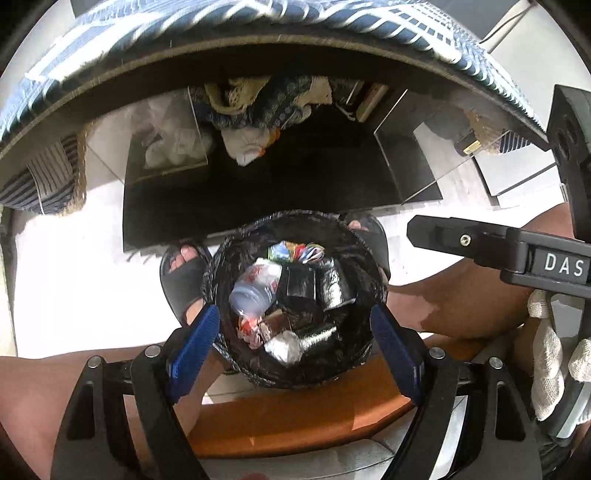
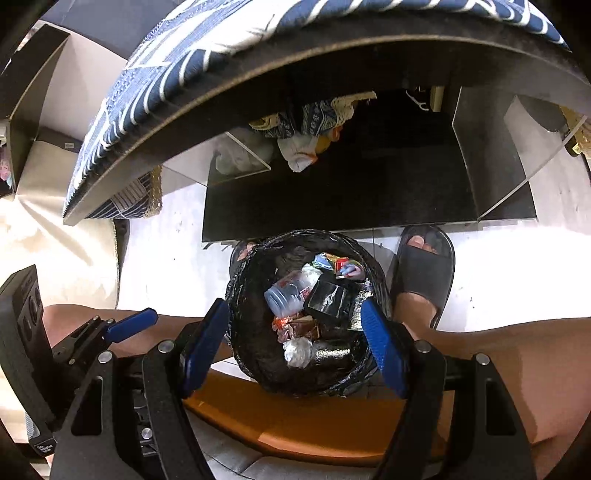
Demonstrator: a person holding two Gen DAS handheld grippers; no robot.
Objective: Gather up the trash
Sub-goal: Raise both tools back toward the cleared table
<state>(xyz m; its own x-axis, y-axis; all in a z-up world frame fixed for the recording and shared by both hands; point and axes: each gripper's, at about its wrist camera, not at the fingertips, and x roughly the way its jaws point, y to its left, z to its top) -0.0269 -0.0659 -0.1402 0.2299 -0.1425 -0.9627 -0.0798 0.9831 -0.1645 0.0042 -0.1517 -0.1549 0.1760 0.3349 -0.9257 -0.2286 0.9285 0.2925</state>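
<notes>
Left wrist: sandalled feet [image 1: 186, 275] flank bin [image 1: 295, 373]; table [image 1: 258, 48] beyond.

Lighting: bright daylight; floor [image 1: 74, 288] overexposed
Shadow: under table [image 2: 332, 192], deep
Distortion: fisheye bending, dark corners
Blur: cloth [image 1: 258, 22] smeared

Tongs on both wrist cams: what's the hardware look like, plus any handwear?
Left tongs and right tongs: black angular frames with silver bolts and blue ribbed pads. The right unit's body shows white "DAS" lettering. A white knit glove covers the right hand.
</notes>
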